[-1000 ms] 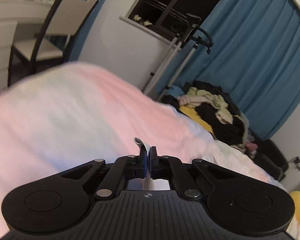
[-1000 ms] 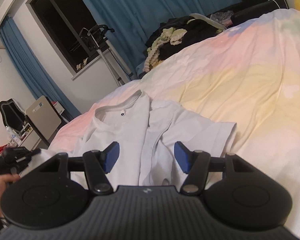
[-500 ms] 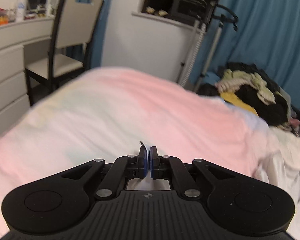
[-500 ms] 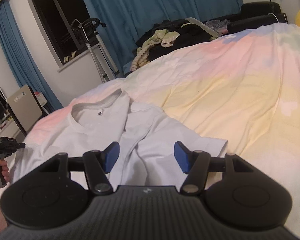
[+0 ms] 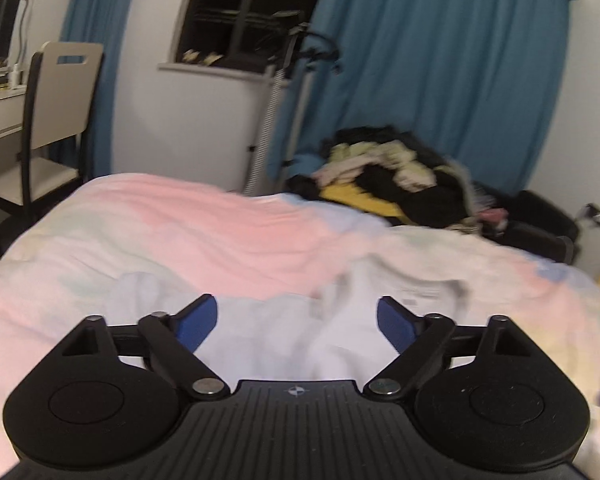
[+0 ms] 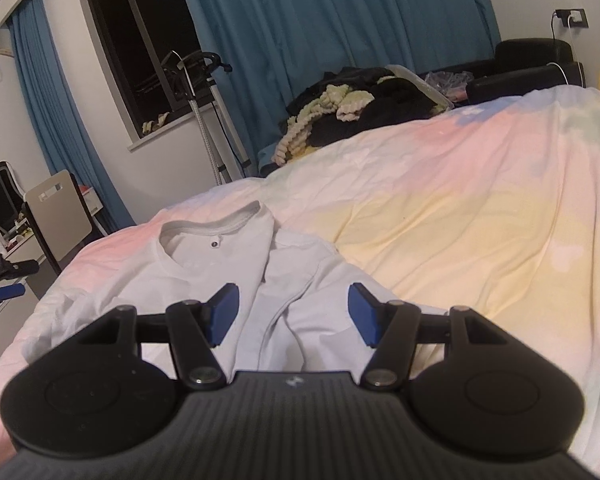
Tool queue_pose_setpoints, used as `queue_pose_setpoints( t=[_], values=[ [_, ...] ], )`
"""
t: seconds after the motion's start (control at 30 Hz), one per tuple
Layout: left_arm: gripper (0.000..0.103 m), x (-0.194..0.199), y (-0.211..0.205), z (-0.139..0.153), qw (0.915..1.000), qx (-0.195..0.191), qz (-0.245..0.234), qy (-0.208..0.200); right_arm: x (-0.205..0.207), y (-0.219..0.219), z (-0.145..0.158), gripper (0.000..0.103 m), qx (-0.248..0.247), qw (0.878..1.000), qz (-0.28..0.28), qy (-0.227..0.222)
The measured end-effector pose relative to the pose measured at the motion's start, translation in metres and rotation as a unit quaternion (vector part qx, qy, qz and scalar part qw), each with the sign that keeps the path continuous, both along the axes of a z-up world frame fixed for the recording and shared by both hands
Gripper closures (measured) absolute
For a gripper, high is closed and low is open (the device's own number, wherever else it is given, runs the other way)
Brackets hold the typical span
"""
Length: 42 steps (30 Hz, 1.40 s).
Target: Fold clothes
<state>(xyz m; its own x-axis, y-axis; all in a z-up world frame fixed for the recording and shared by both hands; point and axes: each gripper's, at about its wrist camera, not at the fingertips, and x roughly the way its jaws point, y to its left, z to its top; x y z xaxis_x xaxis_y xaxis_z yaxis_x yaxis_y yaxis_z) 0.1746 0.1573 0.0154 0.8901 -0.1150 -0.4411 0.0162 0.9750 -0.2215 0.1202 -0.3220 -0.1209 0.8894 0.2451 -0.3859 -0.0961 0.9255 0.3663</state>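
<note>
The white shirt (image 6: pixel 228 264) lies spread on the bed (image 6: pixel 460 216), one side folded in, and the left gripper (image 5: pixel 296 320) and right gripper (image 6: pixel 294 312) hang over it, jaws wide apart, holding nothing, maybe ready to pinch cloth.

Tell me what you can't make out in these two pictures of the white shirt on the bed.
- White T-shirt: its hem, right wrist view, hidden behind the right gripper.
- T-shirt, left wrist view: motion blur smears its folds; the left gripper covers its near part.
- Round collar mark: too small to read.
- Clothes pile: single garments cannot be told apart.
</note>
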Motion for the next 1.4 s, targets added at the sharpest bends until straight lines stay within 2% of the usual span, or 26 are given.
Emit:
queue_pose_setpoints(
  t=[0.07, 0.23, 0.4, 0.5, 0.67, 0.73, 0.8, 0.87, 0.97, 1.1, 1.23, 1.4],
  values=[
    [0.011, -0.027, -0.017, 0.008, 0.9998, -0.009, -0.014, -0.012, -0.008, 0.001, 0.005, 0.041, -0.007, 1.0, 0.004, -0.008],
    [0.008, -0.08, -0.043, -0.006, 0.999, -0.024, -0.028, -0.027, -0.029, 0.006, 0.014, 0.041, -0.024, 0.999, 0.011, -0.022],
    [0.0, -0.133, -0.068, -0.02, 0.9975, -0.038, -0.042, -0.042, -0.042, 0.012, 0.012, 0.041, -0.034, 0.999, 0.017, -0.018],
    [0.0, -0.139, -0.077, -0.027, 0.9985, -0.02, -0.043, -0.029, -0.045, 0.017, 0.01, 0.041, -0.042, 0.999, 0.018, -0.02],
    [0.0, -0.137, -0.083, -0.032, 0.9977, -0.001, -0.057, -0.037, -0.043, 0.018, 0.009, 0.038, -0.047, 0.998, 0.016, -0.029],
    [0.0, -0.132, -0.086, -0.037, 0.9975, 0.0, -0.066, -0.024, -0.041, 0.014, 0.006, 0.025, -0.04, 0.999, 0.008, -0.026],
    [0.0, -0.132, -0.085, -0.041, 0.9976, -0.007, -0.069, -0.006, -0.038, 0.008, 0.004, 0.018, -0.031, 0.999, -0.001, -0.023],
    [0.0, -0.126, -0.085, -0.045, 0.9974, -0.013, -0.07, 0.01, -0.035, 0.003, 0.002, 0.018, -0.021, 1.0, -0.011, -0.019],
    [0.0, -0.124, -0.086, -0.048, 0.9971, -0.015, -0.074, 0.011, -0.031, -0.006, -0.002, 0.018, -0.005, 1.0, -0.026, -0.014],
    [0.0, -0.124, -0.084, -0.05, 0.9972, -0.011, -0.072, 0.016, -0.02, -0.041, -0.009, 0.018, 0.066, 0.995, -0.077, 0.002],
    [0.0, -0.121, -0.08, -0.052, 0.9968, -0.038, -0.064, 0.03, -0.015, -0.072, -0.023, 0.018, 0.118, 0.985, -0.123, 0.024],
    [0.0, -0.121, -0.078, -0.052, 0.9963, -0.052, -0.062, 0.031, 0.0, -0.068, -0.048, 0.023, 0.148, 0.981, -0.104, 0.063]
  ],
)
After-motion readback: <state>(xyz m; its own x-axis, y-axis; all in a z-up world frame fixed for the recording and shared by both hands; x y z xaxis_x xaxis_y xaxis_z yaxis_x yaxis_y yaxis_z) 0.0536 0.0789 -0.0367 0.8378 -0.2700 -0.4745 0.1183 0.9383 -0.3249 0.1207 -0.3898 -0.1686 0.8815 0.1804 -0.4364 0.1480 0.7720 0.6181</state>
